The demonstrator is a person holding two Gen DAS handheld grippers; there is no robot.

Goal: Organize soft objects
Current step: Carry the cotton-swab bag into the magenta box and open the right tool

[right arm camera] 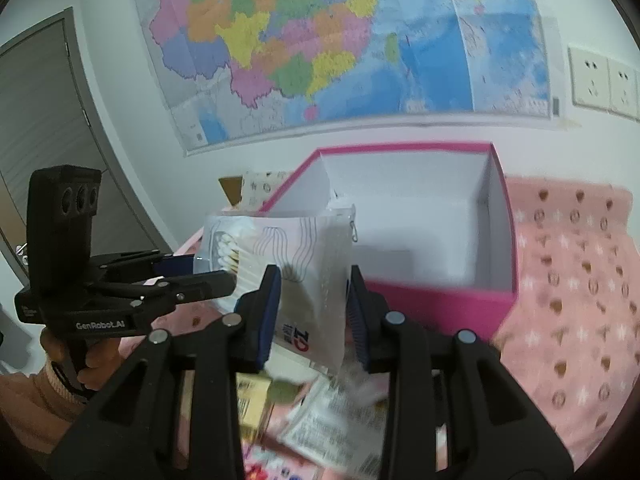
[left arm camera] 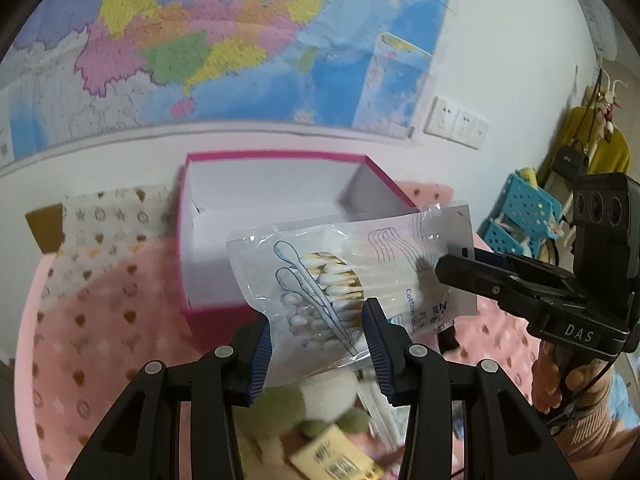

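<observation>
Cotton-swab bag [left arm camera: 352, 276] hangs over the pink box [left arm camera: 276, 236]; left tongs [left arm camera: 318, 354] and right tongs [right arm camera: 314, 316] both seemingly clamp it.

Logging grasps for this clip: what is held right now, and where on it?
The cotton swab bag, by both grippers: the left gripper at its swab end, the right gripper at its printed header end, above the pink box.

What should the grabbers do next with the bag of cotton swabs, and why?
Probably carry the bag of cotton swabs forward and lower it into the pink box. Both the left gripper and the right gripper seem to pinch the bag, held above the box's near edge, and the box looks open with nothing visible inside.
</observation>
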